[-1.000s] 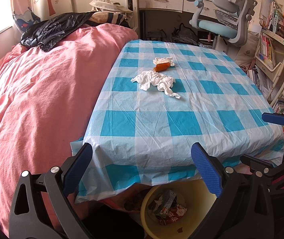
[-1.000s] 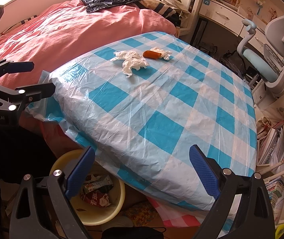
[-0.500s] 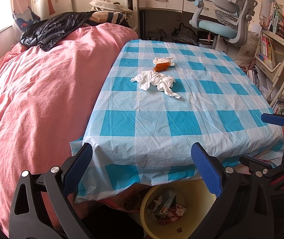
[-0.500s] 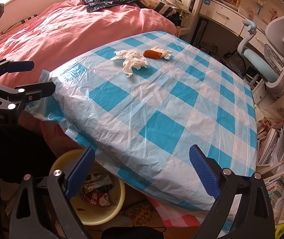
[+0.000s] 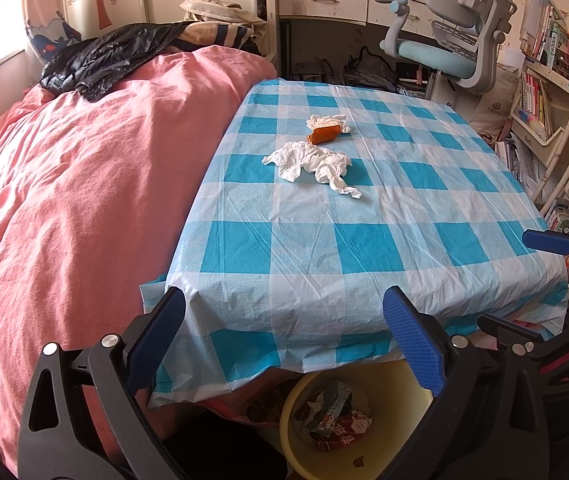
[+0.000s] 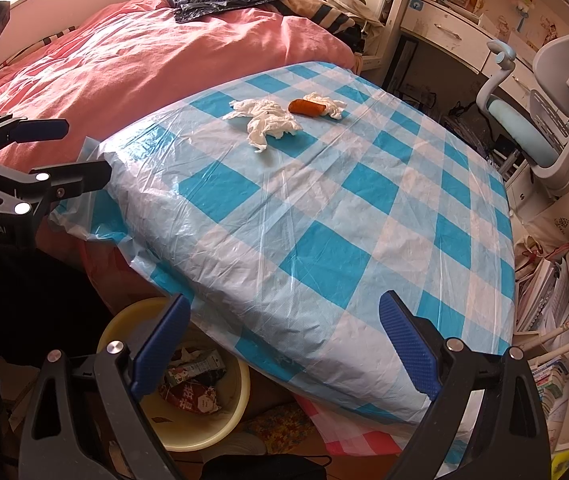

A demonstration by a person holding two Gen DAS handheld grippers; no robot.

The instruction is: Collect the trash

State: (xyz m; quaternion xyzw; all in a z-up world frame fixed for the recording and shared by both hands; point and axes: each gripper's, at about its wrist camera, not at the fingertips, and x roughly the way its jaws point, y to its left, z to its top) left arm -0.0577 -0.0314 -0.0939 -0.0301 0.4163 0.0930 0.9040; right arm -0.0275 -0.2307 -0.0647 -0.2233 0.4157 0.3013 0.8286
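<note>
I'm seeing nothing shifting since a second ago: left gripper (image 5: pixel 284 336) and right gripper (image 6: pixel 284 336) are both still hanging wide open and empty at the near edge of the checked table (image 5: pixel 364 248). I'm counting two crumpled tissues, the big one (image 5: pixel 312 162) mid-table and the small one (image 5: pixel 326 121) touching one orange wrapper (image 5: pixel 324 134) behind it. One yellow bin (image 5: pixel 384 384) is sitting below the table edge, holding several crumpled wrappers (image 5: pixel 336 416).

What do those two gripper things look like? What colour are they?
Both look alike. The left gripper and the right gripper have black plastic frames with triangle cut-outs, silver round bolts and two fingers faced with bumpy blue pads. White lettering "GenRobot.AI" is printed on the left one's side.
</note>
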